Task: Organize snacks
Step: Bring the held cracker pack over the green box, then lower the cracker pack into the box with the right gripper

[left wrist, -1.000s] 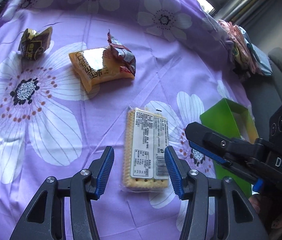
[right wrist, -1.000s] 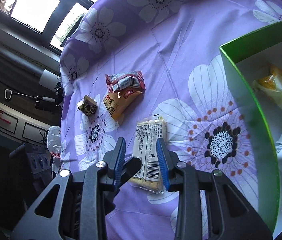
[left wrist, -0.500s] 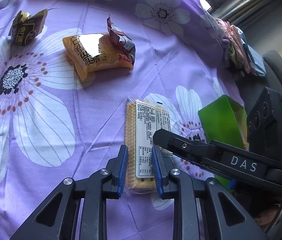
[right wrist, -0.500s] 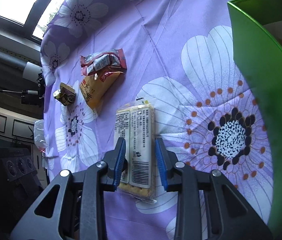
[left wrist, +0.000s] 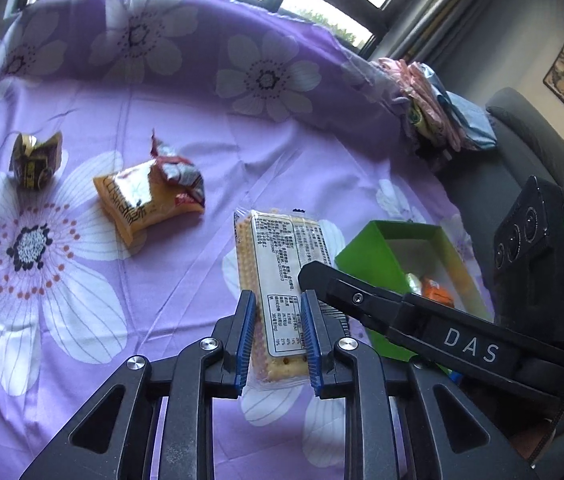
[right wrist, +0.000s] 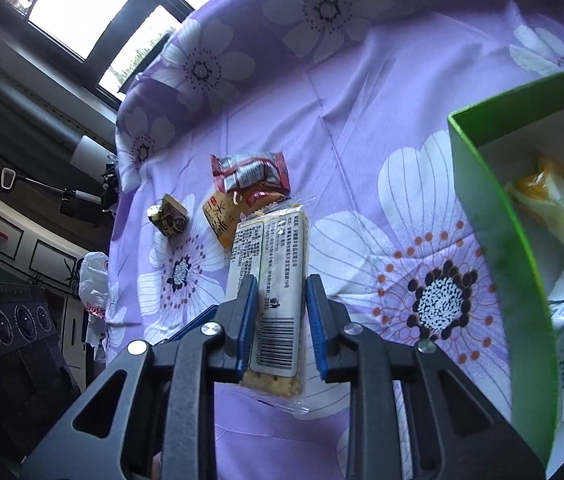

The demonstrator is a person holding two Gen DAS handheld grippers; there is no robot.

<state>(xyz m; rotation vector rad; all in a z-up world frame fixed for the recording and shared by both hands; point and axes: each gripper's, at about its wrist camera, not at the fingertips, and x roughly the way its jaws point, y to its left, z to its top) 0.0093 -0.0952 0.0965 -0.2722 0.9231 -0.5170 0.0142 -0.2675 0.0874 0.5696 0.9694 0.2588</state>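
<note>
A long flat cracker pack in clear crinkly film, with a white printed label and barcode over pale dimpled biscuits, sits between the ribbed blue pads of both tools. The left tool grips its near end from the two long edges, jaws clenched on the film. The right tool is likewise clenched on the same pack, its pads pressed to the sides near the barcode; in the left wrist view its black finger reaches in from the right, just beside the left tool's right pad. The pack's far end tilts up off the cloth and points away toward the other snacks.

The worktop is draped in a soft purple cloth with large white flowers and shallow creases. On it, well beyond the pack, lies a puffy orange foil pouch with a crumpled red-and-silver wrapper resting on its far end, touching it. Further left, apart from these, stands a small crinkled gold-and-black wrapper.

To the right of the pack, near it, is an open green cardboard box with straight walls and a pale interior, holding glossy yellow and white packets.

Both tools approach low, side by side, fingers nearly level with the cloth.
</note>
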